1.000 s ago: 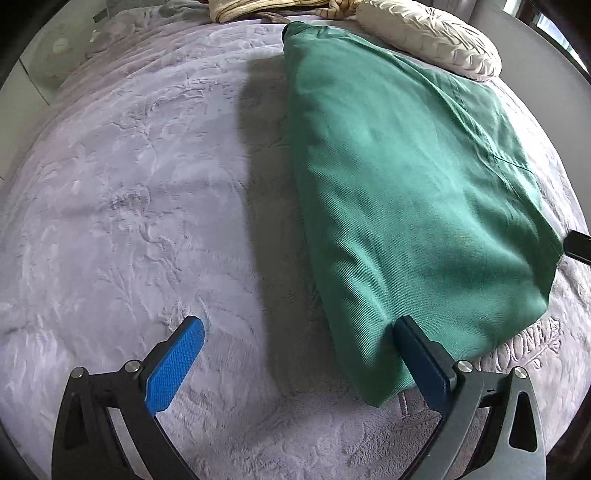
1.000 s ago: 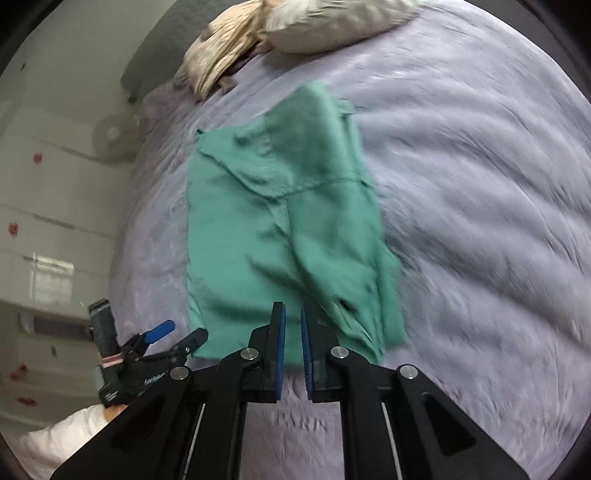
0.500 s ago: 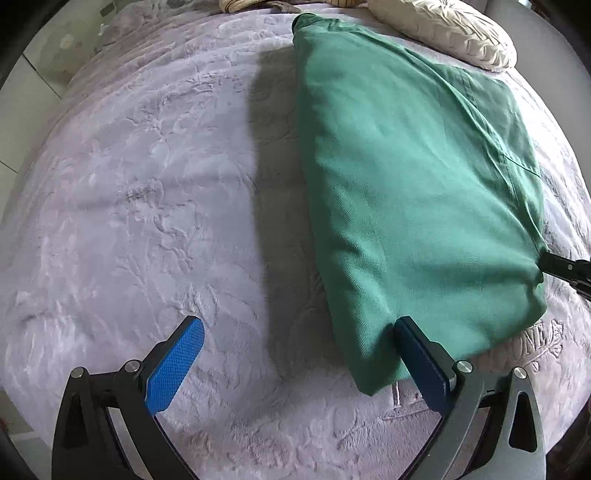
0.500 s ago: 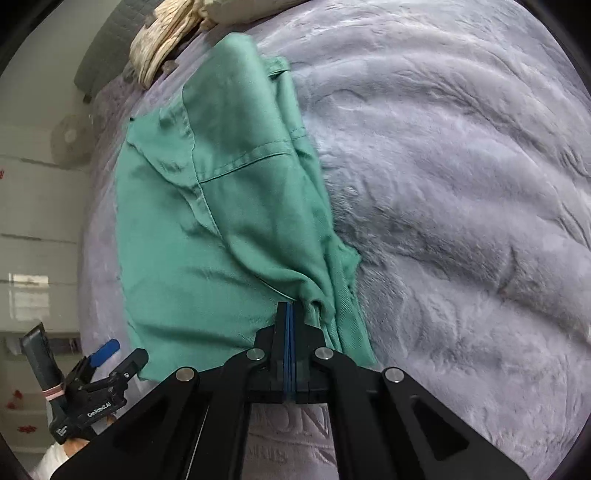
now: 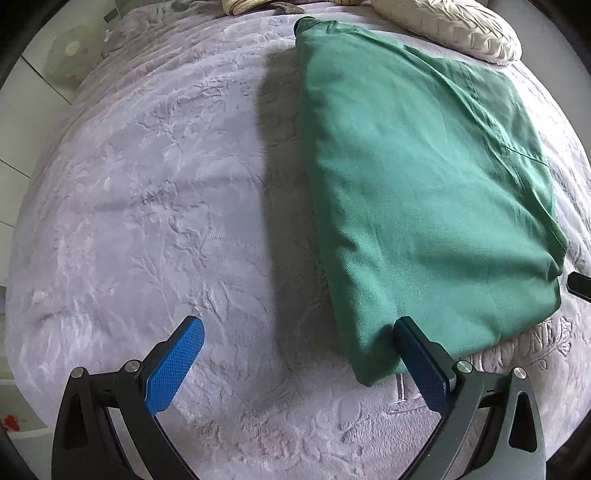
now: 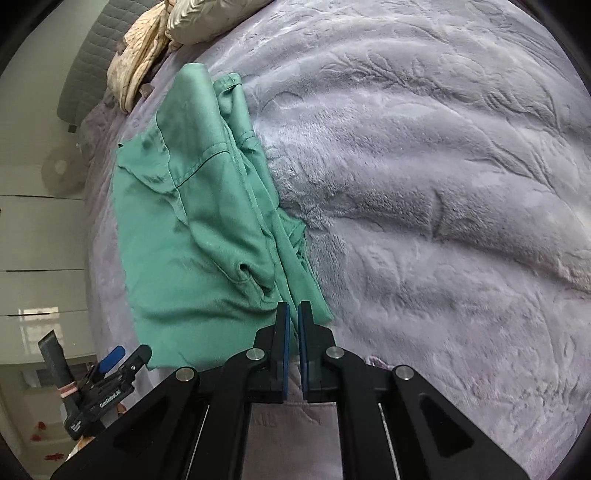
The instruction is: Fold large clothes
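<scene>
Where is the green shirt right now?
The green shirt lies folded on the purple blanket, on the right of the left wrist view, below the cream pillow.

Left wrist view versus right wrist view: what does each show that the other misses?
Only the left wrist view shows the left gripper spread wide, one finger against the green garment's near corner, plus lettering embossed in the blanket. Only the right wrist view shows the right gripper with a narrow gap, and the garment's loose bunched edge. Both show the garment, blanket and cream pillow.
</scene>
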Motion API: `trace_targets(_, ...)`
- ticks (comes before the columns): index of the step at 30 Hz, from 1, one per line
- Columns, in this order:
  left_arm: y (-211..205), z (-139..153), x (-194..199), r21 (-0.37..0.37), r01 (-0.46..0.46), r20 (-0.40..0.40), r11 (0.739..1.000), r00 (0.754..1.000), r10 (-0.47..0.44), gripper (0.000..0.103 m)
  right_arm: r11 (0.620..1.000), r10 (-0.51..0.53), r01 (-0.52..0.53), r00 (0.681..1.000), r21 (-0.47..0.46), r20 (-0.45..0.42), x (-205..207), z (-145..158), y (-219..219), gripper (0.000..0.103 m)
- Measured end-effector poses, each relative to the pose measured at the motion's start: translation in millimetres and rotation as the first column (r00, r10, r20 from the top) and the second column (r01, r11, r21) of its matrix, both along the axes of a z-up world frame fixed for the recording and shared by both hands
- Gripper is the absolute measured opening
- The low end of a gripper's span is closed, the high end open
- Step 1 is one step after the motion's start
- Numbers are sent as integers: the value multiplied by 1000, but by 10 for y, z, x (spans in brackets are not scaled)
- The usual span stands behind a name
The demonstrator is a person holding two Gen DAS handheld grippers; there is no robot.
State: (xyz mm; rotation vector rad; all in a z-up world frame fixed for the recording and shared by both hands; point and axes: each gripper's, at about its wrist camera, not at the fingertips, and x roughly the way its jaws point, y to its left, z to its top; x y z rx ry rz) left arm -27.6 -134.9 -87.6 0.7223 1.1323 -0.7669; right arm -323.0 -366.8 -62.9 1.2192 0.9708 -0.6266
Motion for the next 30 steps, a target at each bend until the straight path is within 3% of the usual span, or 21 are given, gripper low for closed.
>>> trace_targets(15, -22, 95, 11, -52, 14, -3, 999, 1000, -14, 103, 1000, 5, -5, 1000, 17, -3, 11, -53, 20, 7)
trace_targets(19, -39, 116, 86, -78, -11, -45, 997, 999, 7, 103, 1000, 16, -16, 1000, 10, -3, 46, -46, 11, 9)
trace_targets(20, -44, 114, 112, -79, -24, -57, 997, 998, 20, 103, 1000, 20, -20, 1000, 9, -3, 60, -44, 12, 14)
trace_targets(21, -49, 107, 134, -77, -29, -61, 997, 998, 25, 103, 1000, 26, -26, 1000, 4, -7, 74, -37, 10, 31)
trace_targets(22, -54, 99, 149, -75, -31, -63, 997, 998, 26, 103, 1000, 30, -30, 1000, -5, -10, 88, -22, 8, 55)
trace_targets(23, -66, 93, 159, -70, -28, -61, 997, 998, 24, 103, 999, 31, -31, 1000, -15, -8, 95, -2, 11, 64)
trace_targets(24, -77, 89, 165, -64, -25, -57, 998, 998, 21, 103, 999, 32, -32, 999, -26, 0, 105, 25, 6, 70)
trace_targets(26, -80, 75, 184, -58, -26, -57, 998, 998, 22, 103, 999, 43, -42, 999, -33, 9, 140, 57, -2, 70)
trace_targets(30, -75, 72, 234, -70, -51, -47, 996, 998, 48, 103, 996, 66, -66, 998, -56, 14, 201, 96, -21, 82)
